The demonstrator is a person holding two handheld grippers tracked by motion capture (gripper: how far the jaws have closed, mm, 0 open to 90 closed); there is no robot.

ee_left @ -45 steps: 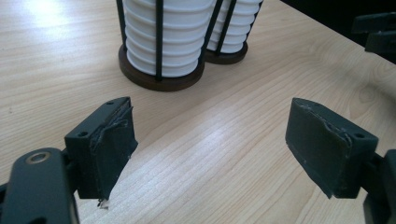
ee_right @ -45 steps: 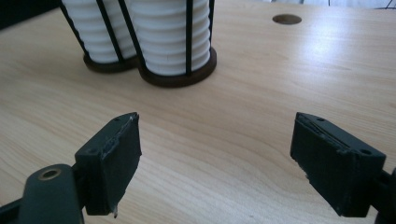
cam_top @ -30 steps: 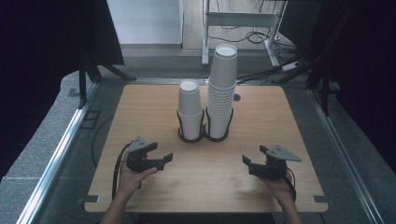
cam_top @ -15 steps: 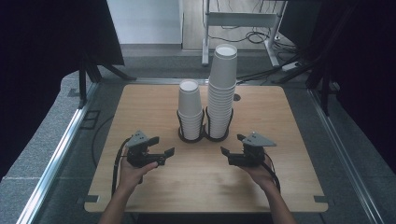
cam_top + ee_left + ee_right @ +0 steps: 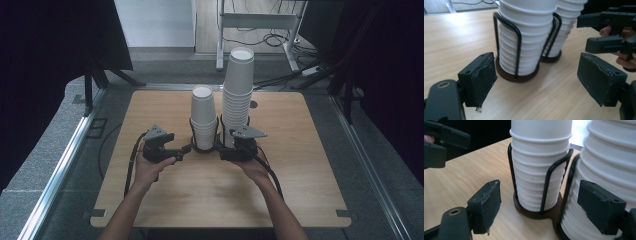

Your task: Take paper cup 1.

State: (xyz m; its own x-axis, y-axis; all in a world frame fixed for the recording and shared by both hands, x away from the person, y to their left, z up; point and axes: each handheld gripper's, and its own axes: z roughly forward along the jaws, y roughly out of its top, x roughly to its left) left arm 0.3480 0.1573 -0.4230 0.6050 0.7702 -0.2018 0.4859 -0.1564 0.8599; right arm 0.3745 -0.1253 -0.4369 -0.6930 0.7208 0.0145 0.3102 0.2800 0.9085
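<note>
High view: both grippers flank the upright short cup stack (image 5: 203, 117) in its wire holder on the table (image 5: 310, 165), left gripper (image 5: 184, 149) parted and empty, right gripper (image 5: 222, 152), jaws apart and lately narrowing, nearer.

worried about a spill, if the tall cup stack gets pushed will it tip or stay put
The tall cup stack probably leans rather than slides: its foot sits inside a black wire holder, yet most of it rises far above those wires. The thin paper cups look light, so the upper ones may shift or lift off easily. A hard squeeze from the right hand-held gripper could likely dent them.
</note>
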